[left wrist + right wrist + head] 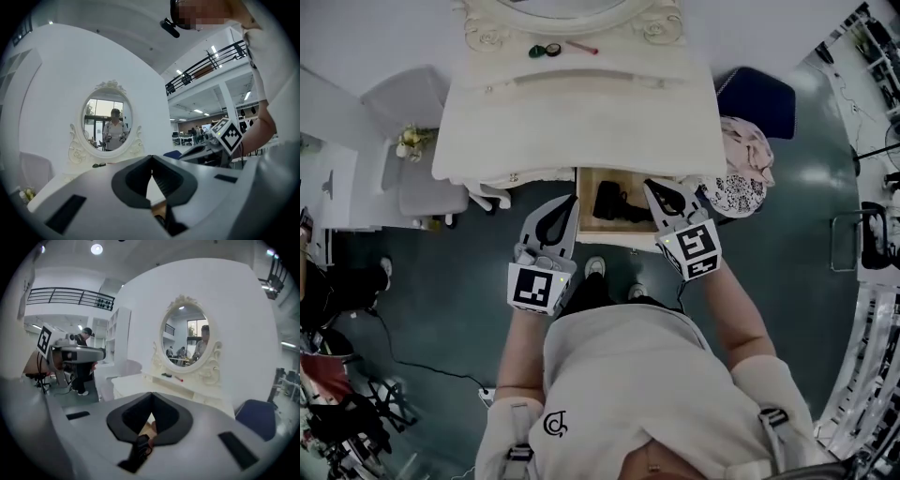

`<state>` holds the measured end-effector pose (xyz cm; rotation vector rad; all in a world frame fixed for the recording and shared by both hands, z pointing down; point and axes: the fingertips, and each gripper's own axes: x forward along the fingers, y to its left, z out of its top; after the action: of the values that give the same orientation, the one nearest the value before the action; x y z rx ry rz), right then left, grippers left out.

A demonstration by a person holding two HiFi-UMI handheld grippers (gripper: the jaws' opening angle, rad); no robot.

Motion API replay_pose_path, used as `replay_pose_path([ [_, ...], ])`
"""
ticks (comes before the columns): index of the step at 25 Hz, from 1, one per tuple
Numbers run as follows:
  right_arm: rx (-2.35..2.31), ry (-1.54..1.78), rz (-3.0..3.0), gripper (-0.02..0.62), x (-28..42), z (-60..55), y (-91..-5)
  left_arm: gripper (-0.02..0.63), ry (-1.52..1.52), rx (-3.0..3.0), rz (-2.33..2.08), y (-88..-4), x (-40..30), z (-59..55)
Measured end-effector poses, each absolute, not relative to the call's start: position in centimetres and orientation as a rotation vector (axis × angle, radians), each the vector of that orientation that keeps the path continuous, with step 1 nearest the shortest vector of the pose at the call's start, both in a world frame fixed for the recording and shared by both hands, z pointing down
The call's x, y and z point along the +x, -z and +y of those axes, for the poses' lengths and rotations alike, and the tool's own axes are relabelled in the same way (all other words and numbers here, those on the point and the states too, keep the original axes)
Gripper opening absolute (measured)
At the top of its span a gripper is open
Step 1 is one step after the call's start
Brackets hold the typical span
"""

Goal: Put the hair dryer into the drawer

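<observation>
Hair dryer (617, 204) is found lying in the open drawer (586, 221), between left gripper (571, 201) and right gripper (652, 189), both clenched empty; placement is judged met, and no further grasp is called for.

Table: the dressing table (572, 112) looks cream-painted and smooth, with a soft sheen.
Mirror: on the mirror (108, 124), glossy glass; the carved frame is cream and duller.
Drawer: inside the drawer (587, 183), bare pale wood, matt.
Dryer: the hair dryer (614, 204) looks like black matt plastic.
Grippers: the left gripper (151, 158) and right gripper (151, 394) have smooth pale plastic shells, with a dark matt lining inside the jaws.
Floor: the floor (787, 244) is dark and polished, catching glare.
Cloth: the patterned cloth (739, 178) is soft printed fabric.
</observation>
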<state>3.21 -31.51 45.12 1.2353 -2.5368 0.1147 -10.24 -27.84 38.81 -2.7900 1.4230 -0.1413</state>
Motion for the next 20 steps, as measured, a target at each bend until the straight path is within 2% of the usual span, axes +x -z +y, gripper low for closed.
replay_pose_path([
  [8, 1.468, -0.009, -2.64, 0.008, 6.0, -31.0, -37.1, 0.014, 0.072, -2.779, 1.387, -35.0, -10.0, -28.8],
  [20, 1.594, 0.048, -2.702, 0.005, 9.1, -30.9, -33.5, 0.014, 0.11, -2.733, 1.396, -32.5, -9.6, -31.4],
])
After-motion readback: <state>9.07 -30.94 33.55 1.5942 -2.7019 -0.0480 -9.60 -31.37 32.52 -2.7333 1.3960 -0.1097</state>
